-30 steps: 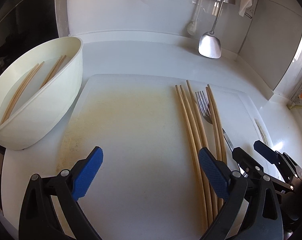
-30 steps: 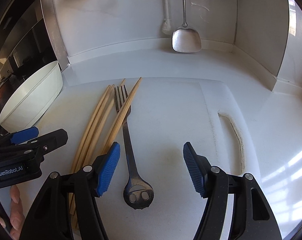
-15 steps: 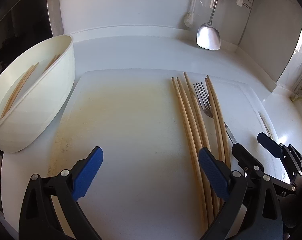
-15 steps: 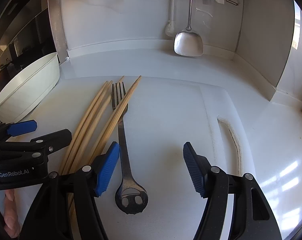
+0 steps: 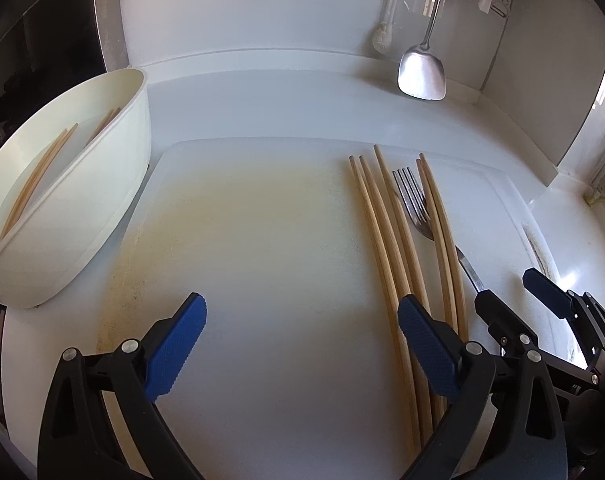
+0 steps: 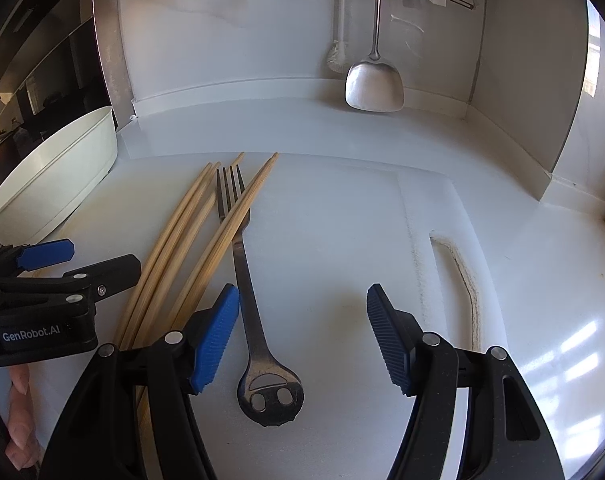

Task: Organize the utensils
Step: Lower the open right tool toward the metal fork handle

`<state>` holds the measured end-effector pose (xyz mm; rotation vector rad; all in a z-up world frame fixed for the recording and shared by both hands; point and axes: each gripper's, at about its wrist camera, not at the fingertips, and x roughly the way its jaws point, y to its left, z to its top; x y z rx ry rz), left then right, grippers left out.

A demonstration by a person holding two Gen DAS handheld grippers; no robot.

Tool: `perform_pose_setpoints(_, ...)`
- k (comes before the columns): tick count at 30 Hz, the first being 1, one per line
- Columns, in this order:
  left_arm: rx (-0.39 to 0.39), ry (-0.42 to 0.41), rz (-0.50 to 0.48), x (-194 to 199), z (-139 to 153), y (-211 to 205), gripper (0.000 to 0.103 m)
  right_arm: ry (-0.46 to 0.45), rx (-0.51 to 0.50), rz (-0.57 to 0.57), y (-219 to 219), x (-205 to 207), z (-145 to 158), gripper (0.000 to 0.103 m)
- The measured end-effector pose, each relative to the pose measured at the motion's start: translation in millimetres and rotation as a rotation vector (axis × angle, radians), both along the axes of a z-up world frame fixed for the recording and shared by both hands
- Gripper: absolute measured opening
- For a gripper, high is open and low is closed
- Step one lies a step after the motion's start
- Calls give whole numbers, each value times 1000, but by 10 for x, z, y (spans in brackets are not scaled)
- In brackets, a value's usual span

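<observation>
With both the right gripper (image 6: 302,334) and the left gripper (image 5: 300,350) spread wide and grasping nothing, the thin, stiff, slippery steel fork (image 6: 244,280) at 12 o'clock of the right one seems best pinched at its narrow neck, clear of the light chopsticks (image 6: 190,248) crossing it.

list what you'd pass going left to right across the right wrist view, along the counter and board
left gripper → white bowl → chopsticks → fork → metal spatula → cutting board handle slot

chopsticks (image 5: 386,240): 5 on board (more in bowl) | fork (image 6: 244,264): 1 | bowl (image 5: 82,200): 1
</observation>
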<state>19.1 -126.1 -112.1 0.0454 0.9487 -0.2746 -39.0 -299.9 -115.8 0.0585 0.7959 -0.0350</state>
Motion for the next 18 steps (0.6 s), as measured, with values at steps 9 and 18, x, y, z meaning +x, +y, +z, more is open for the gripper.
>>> perform_pose_setpoints(9,13,-1,-18,-12,-31,-37,95,-2,7,-5,-56,5,3,63)
perform_pose_setpoints(18,23,-30,-40,-78,-34,-84,87,-3,13,-10,-135,17,6,62)
